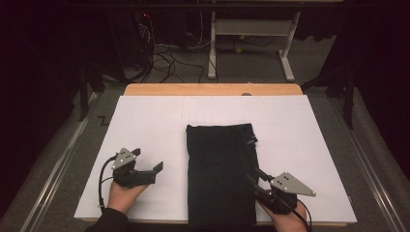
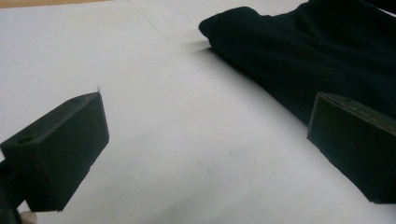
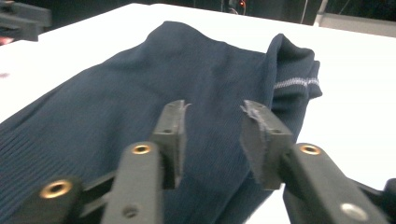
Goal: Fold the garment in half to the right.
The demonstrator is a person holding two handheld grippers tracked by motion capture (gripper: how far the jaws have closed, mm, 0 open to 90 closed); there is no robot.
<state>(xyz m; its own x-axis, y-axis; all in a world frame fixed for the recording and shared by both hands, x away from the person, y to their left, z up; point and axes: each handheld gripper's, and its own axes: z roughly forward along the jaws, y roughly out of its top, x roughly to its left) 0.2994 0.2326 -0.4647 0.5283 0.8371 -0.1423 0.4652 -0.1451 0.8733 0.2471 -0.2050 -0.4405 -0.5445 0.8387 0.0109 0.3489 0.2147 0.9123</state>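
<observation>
Dark navy knit, folded into a long rectangle (image 1: 221, 171), lying flat on the white sheet (image 1: 145, 121) that covers the surface, roughly at the middle, its near end at the front edge. Ribbed weave plain in the right gripper view, garment (image 3: 140, 102) running away from the camera, a cuff with a thin pale stripe (image 3: 295, 83) folded back at its far right corner. Same cuff seen from above as a small tab (image 1: 251, 141) jutting from the right edge.

Left hand-held gripper (image 1: 146, 162) off to the left of the garment, over bare white sheet, not touching the cloth; jaws wide apart, nothing between them. From its own camera, left hand-held gripper (image 2: 205, 144) with two black pads (image 2: 60, 149) far to either side, white sheet between, garment (image 2: 317, 56) lying ahead and to the right, its folded corner near the top of the view.

Right hand-held gripper (image 1: 255, 176) at the garment's right edge near the front, held in a hand (image 1: 290, 217) coming in from the bottom. Jaws partly drawn together, a clear gap left between the pads, poised just over the knit; no fold of fabric visibly pinched. In the right gripper view, right hand-held gripper (image 3: 212, 116) with pads (image 3: 173, 130) showing frayed tips, cloth filling the space below and beyond them. Cannot tell whether the pad tips graze the fabric.

Pale wooden edge of the surface (image 1: 212, 89) showing beyond the sheet; cables (image 1: 164, 58) and a white frame (image 1: 251, 29) on the floor behind.
</observation>
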